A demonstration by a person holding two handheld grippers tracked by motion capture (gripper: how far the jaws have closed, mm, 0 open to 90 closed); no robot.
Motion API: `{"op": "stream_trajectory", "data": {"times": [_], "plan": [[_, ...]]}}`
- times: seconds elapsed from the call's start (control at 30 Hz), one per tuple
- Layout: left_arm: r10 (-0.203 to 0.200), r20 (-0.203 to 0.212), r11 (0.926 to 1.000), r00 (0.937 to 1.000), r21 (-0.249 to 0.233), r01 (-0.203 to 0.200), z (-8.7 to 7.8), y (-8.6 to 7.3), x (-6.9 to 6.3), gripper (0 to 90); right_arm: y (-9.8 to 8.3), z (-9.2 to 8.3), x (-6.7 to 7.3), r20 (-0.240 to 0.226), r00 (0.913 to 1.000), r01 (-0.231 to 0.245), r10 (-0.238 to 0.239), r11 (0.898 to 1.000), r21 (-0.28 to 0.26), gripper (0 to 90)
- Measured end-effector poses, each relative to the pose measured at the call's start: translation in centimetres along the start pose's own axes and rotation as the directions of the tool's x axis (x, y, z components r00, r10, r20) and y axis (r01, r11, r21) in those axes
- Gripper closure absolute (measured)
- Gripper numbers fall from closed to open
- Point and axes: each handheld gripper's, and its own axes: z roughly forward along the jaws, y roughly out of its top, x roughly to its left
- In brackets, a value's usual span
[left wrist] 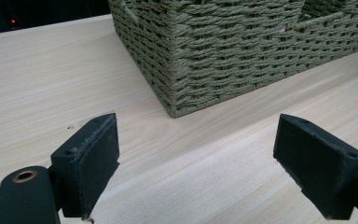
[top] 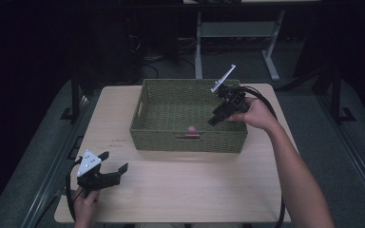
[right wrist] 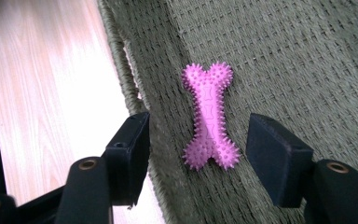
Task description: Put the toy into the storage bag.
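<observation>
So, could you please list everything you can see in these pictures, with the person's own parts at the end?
bone toy: one, pink and spiky, lying on the basket floor near the front wall, not held
basket: one, olive-green woven, rectangular, on the far middle of the table
table: one, light wood
desk frame: one, grey, on the floor behind the table
left gripper: one, black with a grey plate, jaws open, low over the table's near left corner
right gripper: one, black, jaws open above the bone toy inside the basket
hands: two, the left hand at the near left edge, the right hand at the basket's right side
</observation>
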Motion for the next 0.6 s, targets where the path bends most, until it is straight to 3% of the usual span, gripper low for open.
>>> {"op": "stream_trajectory", "data": {"times": [0.6], "plan": [[0.003, 0.0, 1.0, 1.0, 0.001, -0.003, 0.1, 0.0, -0.1, 13.8, -0.2, -1.4, 3.0, -0.005, 0.998, 0.063, -0.063, 0.997, -0.032, 37.4]]}}
